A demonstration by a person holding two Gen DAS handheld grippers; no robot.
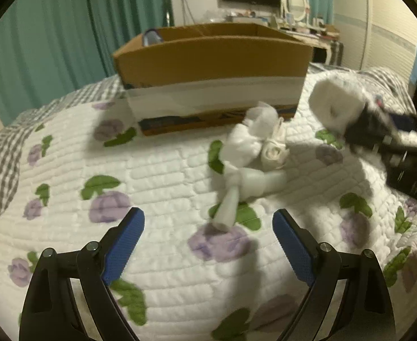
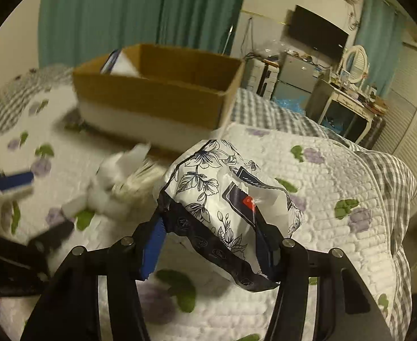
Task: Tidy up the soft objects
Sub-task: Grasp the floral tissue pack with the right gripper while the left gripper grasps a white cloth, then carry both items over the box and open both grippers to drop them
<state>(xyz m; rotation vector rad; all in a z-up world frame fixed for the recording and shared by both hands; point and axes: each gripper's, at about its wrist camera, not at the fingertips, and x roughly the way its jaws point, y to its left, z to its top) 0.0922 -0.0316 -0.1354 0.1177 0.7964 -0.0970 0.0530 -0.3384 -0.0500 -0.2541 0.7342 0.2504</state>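
My right gripper is shut on a floral-printed pack of tissue and holds it above the quilt; it also shows in the left wrist view at the right, with the right gripper behind it. My left gripper is open and empty, low over the quilt. Just ahead of it lies a knotted white cloth bundle, also in the right wrist view. An open cardboard box stands behind it on the bed, also in the right wrist view.
The bed carries a white quilt with purple flowers and a grey checked blanket at its edges. Green curtains hang behind. A dresser with a mirror and a wall television stand beyond the bed.
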